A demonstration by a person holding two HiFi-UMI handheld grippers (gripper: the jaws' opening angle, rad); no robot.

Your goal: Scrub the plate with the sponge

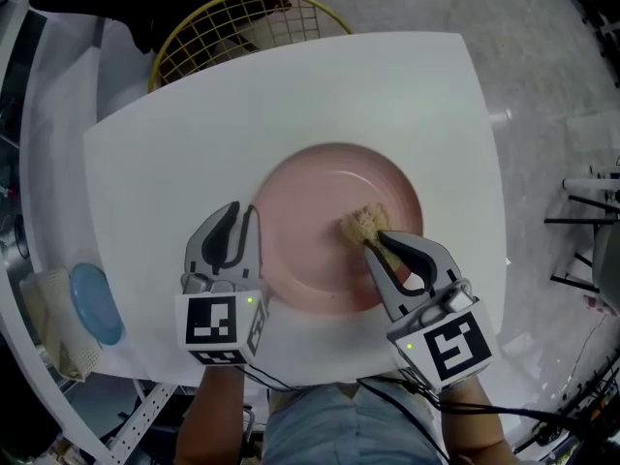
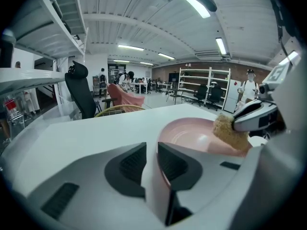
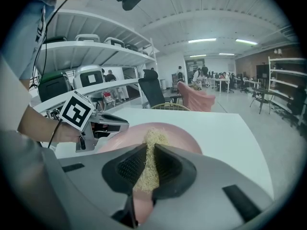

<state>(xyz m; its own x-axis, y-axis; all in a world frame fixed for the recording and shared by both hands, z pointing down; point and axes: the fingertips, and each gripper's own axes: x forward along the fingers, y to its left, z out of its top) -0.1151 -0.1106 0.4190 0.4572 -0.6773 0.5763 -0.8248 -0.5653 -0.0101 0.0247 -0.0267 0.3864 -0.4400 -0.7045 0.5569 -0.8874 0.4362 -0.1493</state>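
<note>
Near the front edge of the table point(image 1: 291, 85), centre: pink plate point(image 1: 310, 245) sits flat. Left gripper point(image 1: 244, 216) has its jaws closed on the plate's left rim, pinning it. Right gripper point(image 1: 376, 242) has its jaws clamped on the tan sponge point(image 1: 362, 223), which touches the plate's inner surface right of centre. Step looks like the scrub itself. To do it well: hold the left clamp firm so the plate can't spin or slide toward the edge. Press the sponge flat rather than on its tip, and work overlapping circles from the well out to the rim. The right jaws themselves should stay off the plate. Sponge looks soft and will likely flex, so moderate pressure.
</note>
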